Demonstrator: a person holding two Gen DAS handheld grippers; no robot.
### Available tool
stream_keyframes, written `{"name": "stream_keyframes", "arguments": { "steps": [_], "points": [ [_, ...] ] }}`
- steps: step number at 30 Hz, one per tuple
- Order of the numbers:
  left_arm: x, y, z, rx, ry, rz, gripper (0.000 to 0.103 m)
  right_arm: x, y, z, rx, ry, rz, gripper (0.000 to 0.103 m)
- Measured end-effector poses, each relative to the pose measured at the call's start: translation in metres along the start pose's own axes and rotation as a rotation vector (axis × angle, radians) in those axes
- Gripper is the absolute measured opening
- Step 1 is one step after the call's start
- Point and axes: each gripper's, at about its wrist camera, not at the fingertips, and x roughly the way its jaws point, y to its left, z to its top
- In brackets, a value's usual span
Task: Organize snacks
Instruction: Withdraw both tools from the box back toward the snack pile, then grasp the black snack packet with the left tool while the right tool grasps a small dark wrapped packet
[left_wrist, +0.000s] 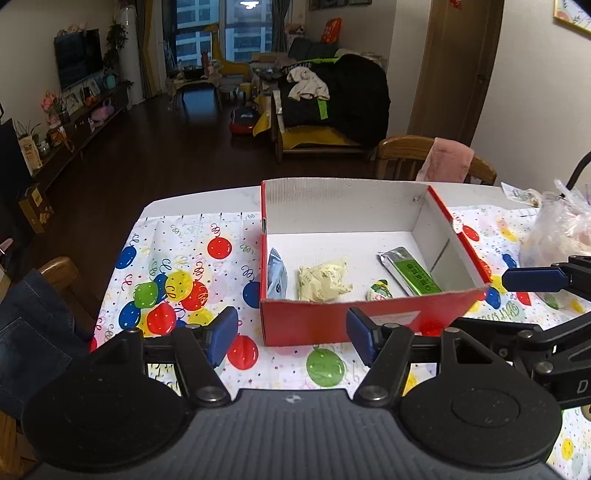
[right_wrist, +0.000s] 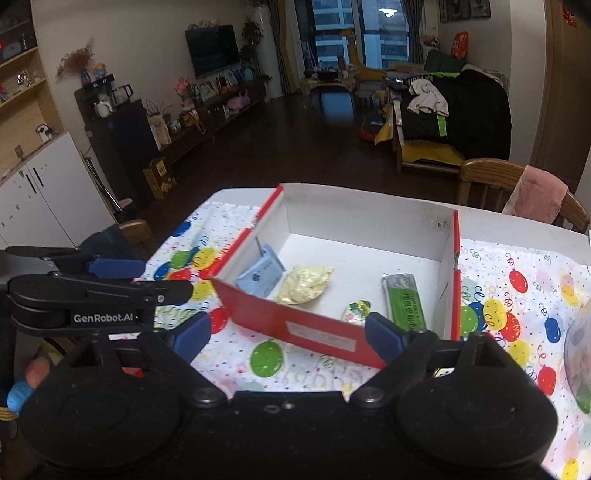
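A lived-in home, open from dining area to living room. A wall television (right_wrist: 212, 48) hangs above a low cabinet, clothes are heaped on a sofa (left_wrist: 332, 99), and wooden dining chairs (right_wrist: 517, 192) ring a counter under a balloon-print cloth (left_wrist: 177, 273).

Dim indoor light, dark room beyond, fisheye-curved edges, soft focus

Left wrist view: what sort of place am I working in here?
Most likely a home's combined living and dining room: a wall-mounted TV, a sofa piled with clothes, and a dining table with a balloon-print cloth holding the red snack box.
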Motion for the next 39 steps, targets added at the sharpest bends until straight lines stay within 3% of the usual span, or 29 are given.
{"name": "stream_keyframes", "arguments": {
  "steps": [11,24,30,39],
  "points": [
    [-0.04,0.011,-0.037,0.021,-0.041,-0.035,0.071,-0.026,0.031,-0.038,0.001,-0.028,0.018,0.098],
    [-0.061,0.035,-0.083,-0.023,-0.053,-0.045,0.084,-0.034,0.054,-0.082,-0.007,-0.037,0.0,0.103],
    [-0.058,0.05,-0.109,-0.059,-0.021,-0.046,0.084,-0.031,0.057,-0.103,-0.013,-0.027,0.008,0.103],
    [-0.041,0.048,-0.154,-0.01,0.054,-0.053,0.084,-0.01,0.057,-0.141,-0.034,0.065,0.006,0.103]
  ]
}}
